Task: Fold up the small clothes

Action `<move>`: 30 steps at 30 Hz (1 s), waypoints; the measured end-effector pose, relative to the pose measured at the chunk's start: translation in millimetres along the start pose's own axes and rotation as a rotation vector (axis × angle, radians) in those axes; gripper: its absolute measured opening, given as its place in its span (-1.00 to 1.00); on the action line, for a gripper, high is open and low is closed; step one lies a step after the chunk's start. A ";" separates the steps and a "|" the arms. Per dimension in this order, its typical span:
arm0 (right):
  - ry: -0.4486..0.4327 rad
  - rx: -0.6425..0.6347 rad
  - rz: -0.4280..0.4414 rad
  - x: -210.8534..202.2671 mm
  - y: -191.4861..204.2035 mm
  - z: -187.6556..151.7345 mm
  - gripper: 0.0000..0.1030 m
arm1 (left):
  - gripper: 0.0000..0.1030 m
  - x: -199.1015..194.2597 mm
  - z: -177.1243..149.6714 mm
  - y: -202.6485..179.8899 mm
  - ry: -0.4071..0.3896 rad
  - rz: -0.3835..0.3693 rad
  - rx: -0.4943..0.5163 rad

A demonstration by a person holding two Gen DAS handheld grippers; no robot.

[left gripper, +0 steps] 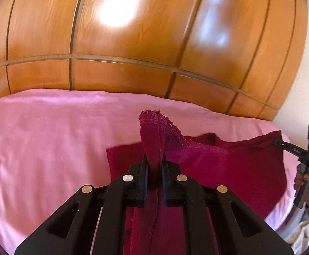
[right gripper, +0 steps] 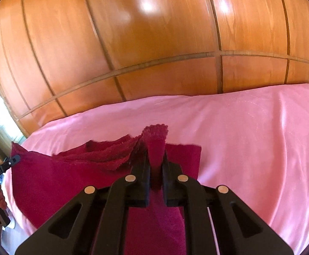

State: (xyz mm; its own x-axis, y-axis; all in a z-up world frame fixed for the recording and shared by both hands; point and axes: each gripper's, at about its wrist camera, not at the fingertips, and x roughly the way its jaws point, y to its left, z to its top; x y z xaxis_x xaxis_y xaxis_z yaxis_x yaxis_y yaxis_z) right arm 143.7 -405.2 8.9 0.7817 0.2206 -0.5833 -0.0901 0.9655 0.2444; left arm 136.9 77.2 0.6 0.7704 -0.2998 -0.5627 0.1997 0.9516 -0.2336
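Left gripper (left gripper: 154, 159) and right gripper (right gripper: 156, 159), each closed on a bunched corner of the dark red cloth (left gripper: 228, 165). The cloth hangs between them above the pink bedsheet (left gripper: 48, 138), its lower part lying on the sheet, in front of the wooden wardrobe (left gripper: 133, 42). To fold well, both corners should probably travel level and together, keeping the held edge taut.

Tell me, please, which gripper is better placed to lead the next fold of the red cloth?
Neither clearly. The left gripper and right gripper each pinch a lifted edge of the red cloth above the pink sheet, so carrying both forward together looks best.
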 end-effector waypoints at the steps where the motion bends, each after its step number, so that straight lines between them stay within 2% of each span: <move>1: 0.005 0.004 -0.010 10.1 -2.3 4.7 -0.86 | -0.84 8.9 4.1 2.0 0.006 0.013 -0.001; 6: 0.041 0.025 -0.050 47.8 -12.7 16.9 -0.86 | -0.84 59.6 15.2 20.0 0.059 0.073 -0.044; 12: 0.149 0.017 -0.106 100.2 -22.3 9.1 -0.85 | -0.84 111.7 3.5 40.9 0.167 0.148 -0.113; 13: 0.170 0.024 -0.103 106.7 -25.6 6.2 -0.83 | -0.72 115.8 1.0 43.6 0.185 0.170 -0.120; 14: 0.179 0.034 -0.101 109.4 -28.3 4.6 -0.75 | -0.43 116.7 -0.7 44.8 0.194 0.187 -0.125; 16: 0.178 0.047 -0.099 107.1 -32.7 3.5 -0.67 | -0.20 108.1 -3.6 47.5 0.174 0.213 -0.136; 17: 0.169 0.045 -0.102 103.3 -32.4 4.3 -0.44 | -0.18 100.5 -4.7 46.8 0.154 0.223 -0.129; 18: 0.155 0.038 -0.109 96.3 -31.6 4.3 -0.10 | -0.18 90.3 -5.6 44.0 0.131 0.242 -0.110; 19: 0.139 0.032 -0.114 91.5 -30.6 4.9 -0.04 | -0.18 83.0 -7.4 42.1 0.116 0.252 -0.098; 22: 0.090 -0.004 -0.105 66.8 -22.2 -0.2 -0.04 | -0.18 55.1 -20.4 29.3 0.083 0.236 -0.053; 27: 0.111 -0.033 0.018 37.7 -1.1 -31.4 0.00 | -0.15 26.0 -58.1 17.6 0.103 0.223 -0.034; 29: 0.143 -0.027 0.058 33.0 4.8 -49.8 0.03 | 0.24 18.6 -73.7 15.8 0.118 0.227 -0.046; 30: 0.158 -0.029 0.061 34.0 7.4 -57.8 0.05 | 0.26 16.4 -81.2 16.5 0.122 0.235 -0.050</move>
State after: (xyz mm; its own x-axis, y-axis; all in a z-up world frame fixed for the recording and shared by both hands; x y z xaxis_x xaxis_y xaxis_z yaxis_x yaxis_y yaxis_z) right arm 134.0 -382.6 -53.9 0.6675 0.2957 -0.6834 -0.1540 0.9527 0.2619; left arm 103.6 82.4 -76.8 0.7125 -0.0797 -0.6971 -0.0085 0.9925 -0.1221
